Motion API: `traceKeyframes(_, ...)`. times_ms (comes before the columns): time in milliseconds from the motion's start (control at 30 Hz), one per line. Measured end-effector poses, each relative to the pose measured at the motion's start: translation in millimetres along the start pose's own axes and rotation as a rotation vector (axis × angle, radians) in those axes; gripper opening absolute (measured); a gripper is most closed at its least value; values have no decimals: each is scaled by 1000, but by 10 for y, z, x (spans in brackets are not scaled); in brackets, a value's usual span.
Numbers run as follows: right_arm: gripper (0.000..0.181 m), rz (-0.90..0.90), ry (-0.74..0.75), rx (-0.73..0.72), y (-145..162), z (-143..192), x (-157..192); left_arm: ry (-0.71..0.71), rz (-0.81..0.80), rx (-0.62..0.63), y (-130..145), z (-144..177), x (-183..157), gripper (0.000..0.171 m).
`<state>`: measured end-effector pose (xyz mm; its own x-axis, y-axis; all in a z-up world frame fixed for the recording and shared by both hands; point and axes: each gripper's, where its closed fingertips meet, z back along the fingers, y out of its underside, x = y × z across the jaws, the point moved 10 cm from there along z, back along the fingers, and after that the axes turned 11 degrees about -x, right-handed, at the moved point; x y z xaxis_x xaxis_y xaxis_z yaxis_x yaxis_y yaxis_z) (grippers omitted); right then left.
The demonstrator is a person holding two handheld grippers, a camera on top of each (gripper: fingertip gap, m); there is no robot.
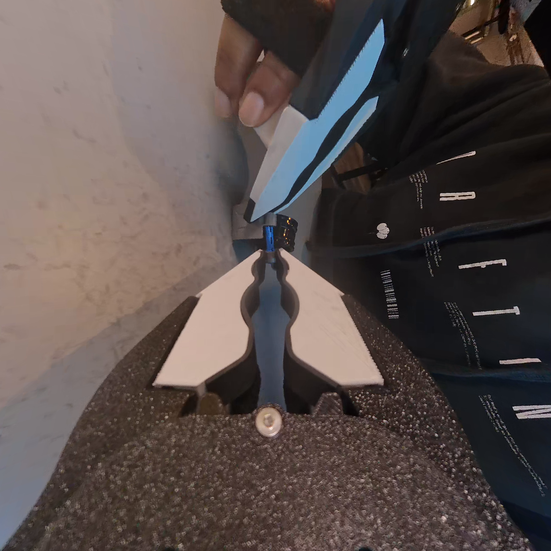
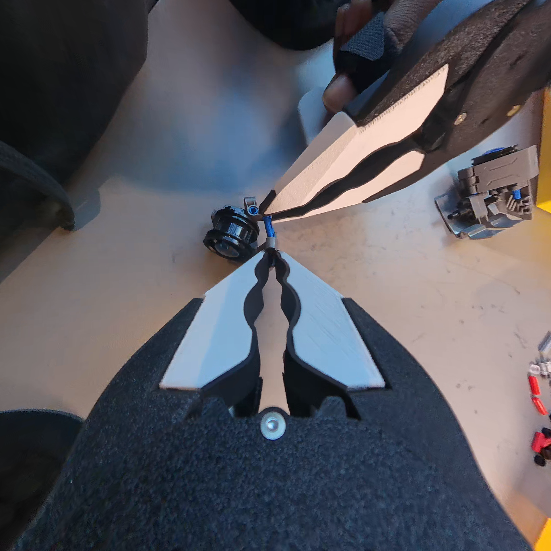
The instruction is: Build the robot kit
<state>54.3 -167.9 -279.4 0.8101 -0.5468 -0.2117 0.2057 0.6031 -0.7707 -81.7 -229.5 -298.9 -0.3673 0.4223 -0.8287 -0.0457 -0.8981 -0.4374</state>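
The black wheel hub sits mid-table, and both grippers crowd its right side. The right gripper closes off the near side, its tips pinched on the blue axle. The left gripper bars the far right, tips together at the axle's other end. Left of the hub, bare table runs to a dark fabric mass. Well right of the hub stand a grey brick assembly and red pieces, with open table between.

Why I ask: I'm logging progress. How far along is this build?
Done: a grey block assembly stands built on the table. In hand: left tongs and right tongs pinch opposite ends of a blue pin beside a black hub. Left: red pieces lie loose.
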Motion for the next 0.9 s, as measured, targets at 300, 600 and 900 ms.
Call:
traceKeyframes(300, 3, 55, -71, 62, -76, -21, -72, -55, -54, 70, -85, 18, -72, 5)
traceKeyframes(600, 2, -2, -93, 21, -56, -86, -43, -106, -236, 121, -126, 33, -164, 3)
traceKeyframes(900, 2, -223, 118, -14, -68, -81, -47, -281, -405, 38, -345, 242, -361, 0)
